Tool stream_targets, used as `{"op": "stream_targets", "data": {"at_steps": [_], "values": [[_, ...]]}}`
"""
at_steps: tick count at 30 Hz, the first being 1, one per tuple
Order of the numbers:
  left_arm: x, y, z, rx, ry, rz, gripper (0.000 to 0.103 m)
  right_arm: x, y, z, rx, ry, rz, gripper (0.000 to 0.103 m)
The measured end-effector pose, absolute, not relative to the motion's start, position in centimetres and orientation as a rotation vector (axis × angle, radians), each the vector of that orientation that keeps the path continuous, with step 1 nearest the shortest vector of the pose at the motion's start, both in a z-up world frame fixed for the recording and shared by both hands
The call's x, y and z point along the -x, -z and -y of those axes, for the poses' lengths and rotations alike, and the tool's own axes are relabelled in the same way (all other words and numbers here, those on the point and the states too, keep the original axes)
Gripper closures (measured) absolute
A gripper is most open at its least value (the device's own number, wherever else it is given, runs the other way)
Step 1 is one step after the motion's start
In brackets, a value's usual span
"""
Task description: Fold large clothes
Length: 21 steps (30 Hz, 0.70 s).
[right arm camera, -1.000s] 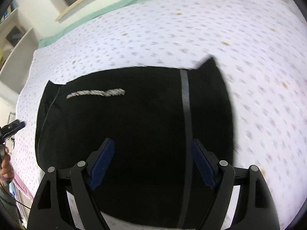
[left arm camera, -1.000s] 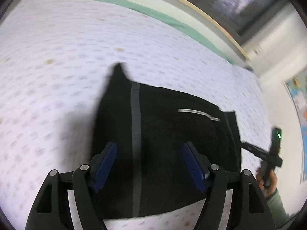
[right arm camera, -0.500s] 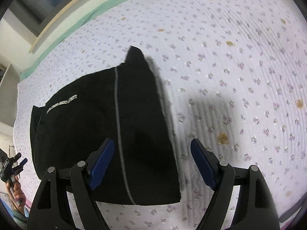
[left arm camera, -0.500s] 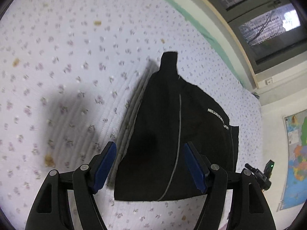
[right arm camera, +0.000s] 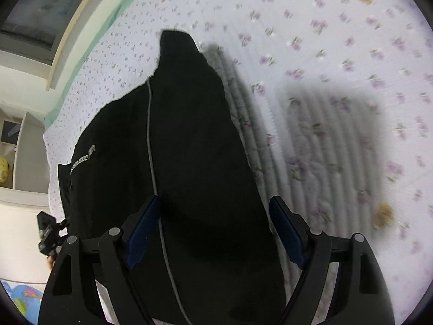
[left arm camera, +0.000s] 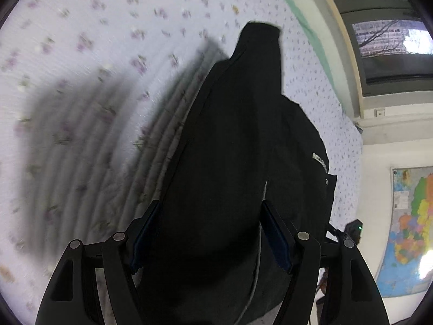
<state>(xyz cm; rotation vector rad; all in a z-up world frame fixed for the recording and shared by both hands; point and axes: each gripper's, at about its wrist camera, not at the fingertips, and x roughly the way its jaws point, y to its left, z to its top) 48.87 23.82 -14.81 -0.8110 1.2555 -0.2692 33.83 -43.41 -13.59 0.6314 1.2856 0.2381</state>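
Observation:
A black garment (left arm camera: 243, 162) with a thin grey stripe and white lettering lies folded on the flowered bedspread (left arm camera: 81, 54). It also shows in the right wrist view (right arm camera: 184, 149). My left gripper (left arm camera: 212, 233) is open, low over the garment's near end, its blue pads on either side of the cloth. My right gripper (right arm camera: 213, 230) is open too, low over the same near end, the grey stripe (right arm camera: 151, 146) running in by its left pad. The garment's near edge is hidden under both grippers.
The white bedspread (right arm camera: 338, 67) with small purple flowers spreads wide on both sides of the garment. A green strip and a wooden bed edge (left arm camera: 319, 40) run along the far side. A wall map (left arm camera: 408, 230) hangs at the right. The other gripper (right arm camera: 48, 233) shows at the lower left.
Both grippers have come down and closer to the garment's near end; it now fills the space between their open pads. The garment itself has not moved.

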Motion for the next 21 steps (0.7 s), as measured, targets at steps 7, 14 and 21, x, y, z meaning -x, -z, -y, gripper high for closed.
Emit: {"op": "stream_targets", "data": {"at_steps": [7,14,21], "values": [[-50.3,17.8,-23.0,0.936,0.34,-1.258,0.024,-35.7,16.9,41.2,-0.705,-0.354,-1.322,0.001],[-51.0,16.7,-20.6,0.828,0.363,-1.243,0.043,-36.5,16.0,38.1,-0.65,-0.479,-1.275,0.029],[-47.6,9.3,-18.6,0.773,0.49,-1.08,0.063,-33.4,10.6,36.9,-0.628,-0.572,-1.152,0.057]]}}
